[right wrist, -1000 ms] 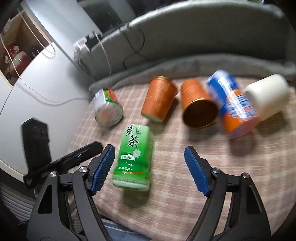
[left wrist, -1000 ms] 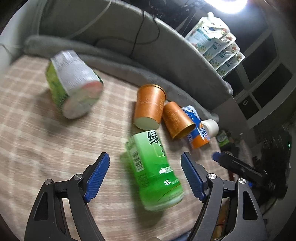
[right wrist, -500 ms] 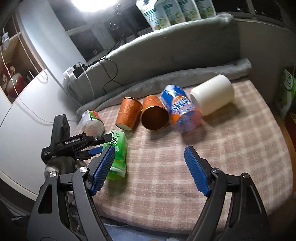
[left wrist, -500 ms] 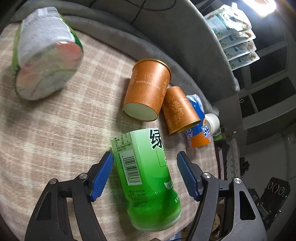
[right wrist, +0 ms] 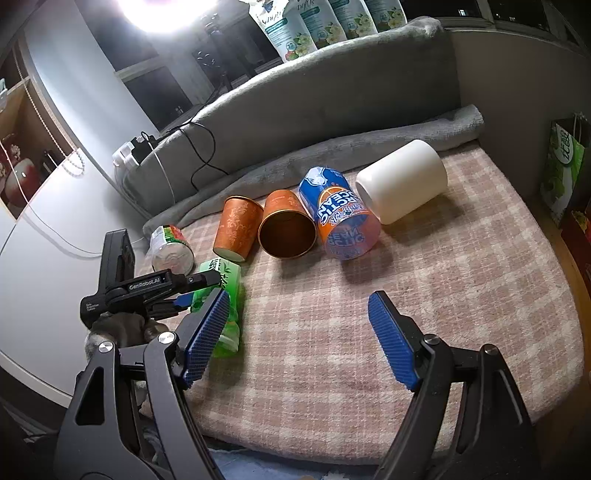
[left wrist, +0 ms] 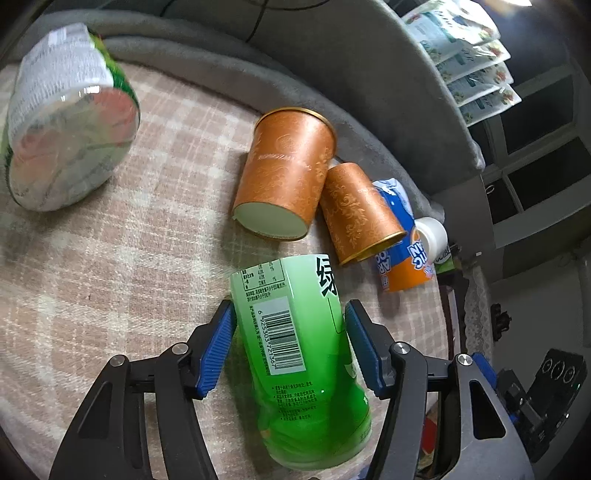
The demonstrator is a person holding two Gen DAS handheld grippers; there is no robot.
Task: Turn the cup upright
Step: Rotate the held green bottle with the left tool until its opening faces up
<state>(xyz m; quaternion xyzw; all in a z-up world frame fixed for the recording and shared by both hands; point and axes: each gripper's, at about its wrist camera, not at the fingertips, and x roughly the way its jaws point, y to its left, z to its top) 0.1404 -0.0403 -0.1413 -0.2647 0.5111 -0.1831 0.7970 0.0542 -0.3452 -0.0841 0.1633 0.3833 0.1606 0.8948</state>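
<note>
A green tea cup [left wrist: 295,350] lies on its side on the plaid cloth. My left gripper [left wrist: 290,341] has closed round it, with both blue pads against its sides. The right wrist view shows the same cup [right wrist: 221,295] with the left gripper [right wrist: 184,295] on it. My right gripper [right wrist: 299,336] is open and empty, above the cloth near its front edge. Two orange paper cups [left wrist: 288,173] [left wrist: 358,214] lie on their sides just beyond the green cup.
A foil-lidded green cup [left wrist: 70,114], a blue and orange cup [right wrist: 340,210] and a white cup [right wrist: 402,181] lie on their sides too. A grey cushion [right wrist: 332,99] backs the cloth [right wrist: 406,277]. Pouches [right wrist: 314,26] stand behind it.
My left gripper moved forward over the green cup and closed its jaws onto it. My right gripper stayed pulled back, open.
</note>
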